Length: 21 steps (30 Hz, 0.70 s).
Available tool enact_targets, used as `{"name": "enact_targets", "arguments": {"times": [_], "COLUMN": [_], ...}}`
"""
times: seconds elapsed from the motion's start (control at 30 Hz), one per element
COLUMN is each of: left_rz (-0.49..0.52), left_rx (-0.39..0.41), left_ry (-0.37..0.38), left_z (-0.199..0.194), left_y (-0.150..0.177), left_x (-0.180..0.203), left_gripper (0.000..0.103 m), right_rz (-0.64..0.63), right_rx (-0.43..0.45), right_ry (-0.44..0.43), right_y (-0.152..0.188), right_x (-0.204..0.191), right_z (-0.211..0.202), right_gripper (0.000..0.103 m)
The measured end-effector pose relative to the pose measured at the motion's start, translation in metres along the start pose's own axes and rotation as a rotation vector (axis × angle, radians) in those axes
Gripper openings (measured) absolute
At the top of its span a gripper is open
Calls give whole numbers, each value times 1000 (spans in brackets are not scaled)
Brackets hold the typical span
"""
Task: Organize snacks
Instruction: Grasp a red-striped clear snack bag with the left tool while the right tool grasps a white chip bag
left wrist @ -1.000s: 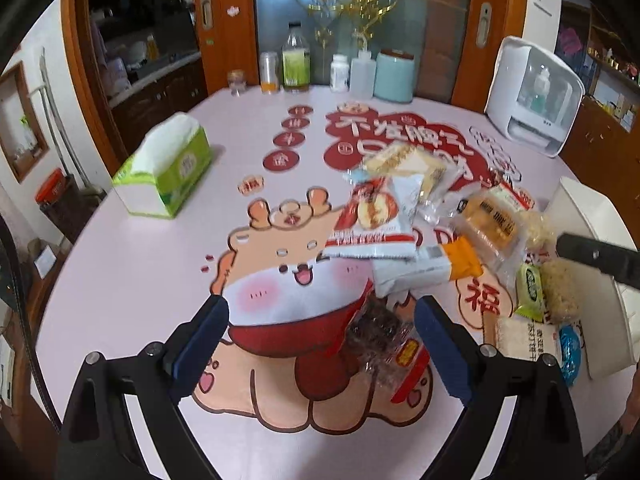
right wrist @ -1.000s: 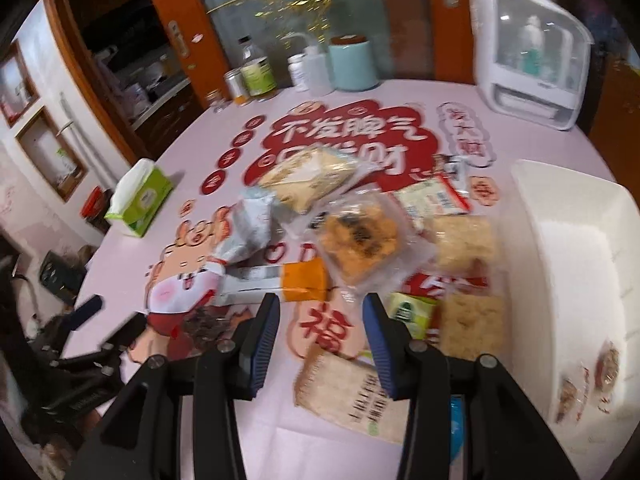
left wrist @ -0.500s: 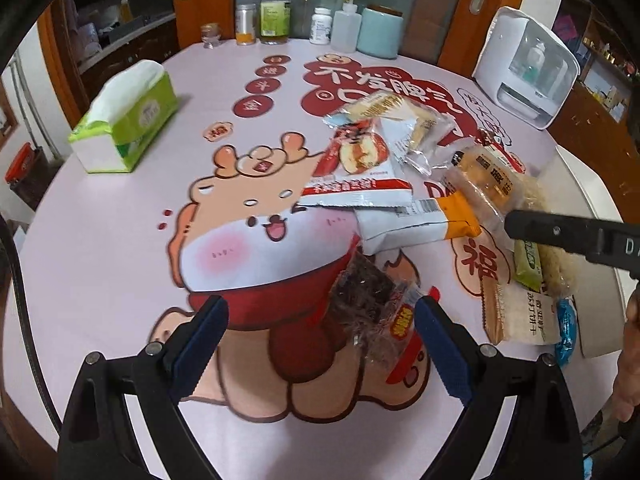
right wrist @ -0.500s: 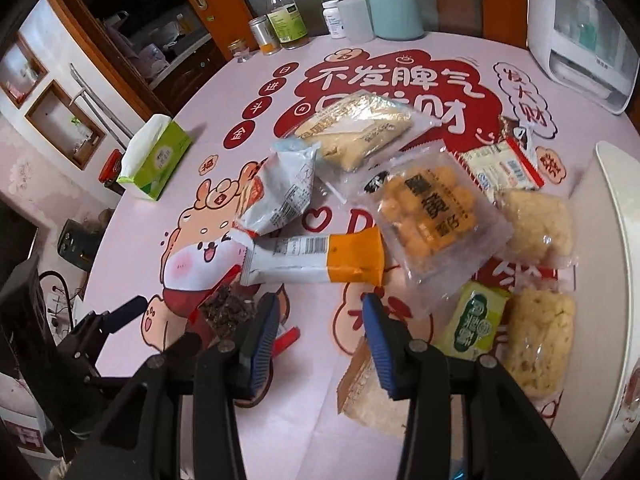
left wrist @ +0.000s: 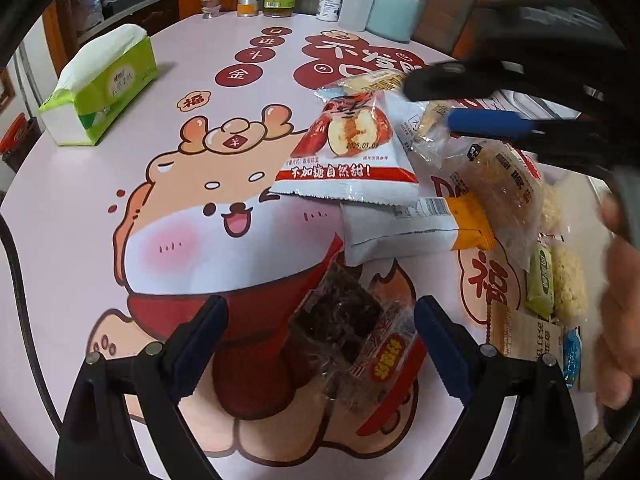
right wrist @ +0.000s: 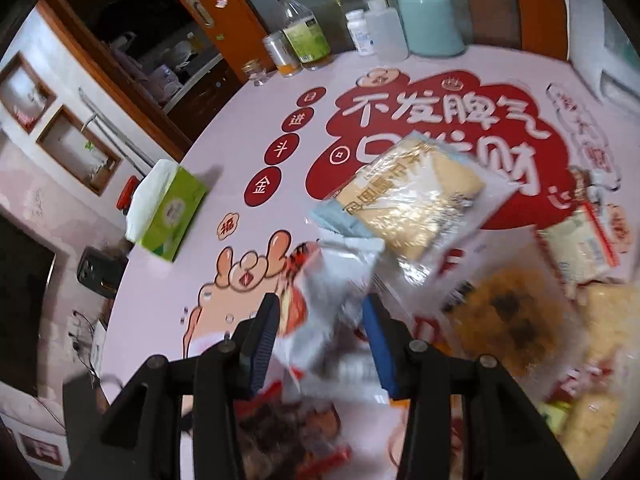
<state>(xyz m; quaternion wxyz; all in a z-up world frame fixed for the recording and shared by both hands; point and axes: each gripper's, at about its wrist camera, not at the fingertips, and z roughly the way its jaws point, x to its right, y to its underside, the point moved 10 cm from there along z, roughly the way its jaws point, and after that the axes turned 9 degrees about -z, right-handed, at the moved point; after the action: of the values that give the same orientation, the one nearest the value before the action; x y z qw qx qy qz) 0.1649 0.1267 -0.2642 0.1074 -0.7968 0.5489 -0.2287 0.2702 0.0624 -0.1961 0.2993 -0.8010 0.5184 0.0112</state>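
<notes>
the left gripper (left wrist: 320,344) stands spread wide, a clear-wrapped dark snack (left wrist: 340,320) lying between its pads, untouched. the right gripper (right wrist: 320,336) is partly parted around the red-and-white date bag (right wrist: 324,296); blur hides any contact. beyond lie an orange-ended pack (left wrist: 404,228), more snacks, and a green tissue pack (left wrist: 100,88) well apart on the table (left wrist: 60,208).

Both wrist views look steeply down, close over the table (left wrist: 72,208) — sharing the snack pile (right wrist: 420,200).
</notes>
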Motion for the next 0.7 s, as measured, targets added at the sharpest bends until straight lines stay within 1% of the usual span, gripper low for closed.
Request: {"name": "enact_targets", "arguments": {"times": [0.1, 0.13, 0.17, 0.2, 0.27, 0.3, 0.37, 0.43, 0.57, 0.6, 0.7], "left_rz": [-19, -22, -24, -23, -23, -15, -2, 5, 16, 13, 5], "left_rx": [23, 32, 42, 46, 44, 59, 68, 76, 91, 91, 90], "left_ry": [4, -2, -13, -23, -28, -36, -14, 5, -12, -12, -8], "left_z": [0, 0, 0, 0, 1, 0, -2, -5, -9, -10, -13], "left_y": [1, 0, -1, -1, 1, 1, 2, 3, 5, 6, 7], "left_x": [-2, -3, -4, -6, -8, -7, -2, 4, 6, 6, 4], "left_gripper": [93, 93, 89, 87, 79, 77, 59, 48, 47, 47, 46], "right_rz": [65, 79, 87, 87, 66, 54, 28, 18, 26, 32, 7], "right_rx": [-38, -49, -52, -49, -51, -57, -80, -97, -128, -128, -106], "right_ry": [-47, -44, -34, -24, -12, -7, 0, 2, -5, -14, 1], "right_y": [2, 3, 4, 4, 5, 5, 7, 8, 13, 14, 14], "right_x": [3, 5, 7, 8, 5, 4, 0, -2, -2, -2, -3], "right_z": [25, 31, 36, 38, 41, 42, 45, 49, 58, 60, 60], "right_gripper": [45, 48, 52, 60, 61, 62, 63, 63, 63, 64, 63]}}
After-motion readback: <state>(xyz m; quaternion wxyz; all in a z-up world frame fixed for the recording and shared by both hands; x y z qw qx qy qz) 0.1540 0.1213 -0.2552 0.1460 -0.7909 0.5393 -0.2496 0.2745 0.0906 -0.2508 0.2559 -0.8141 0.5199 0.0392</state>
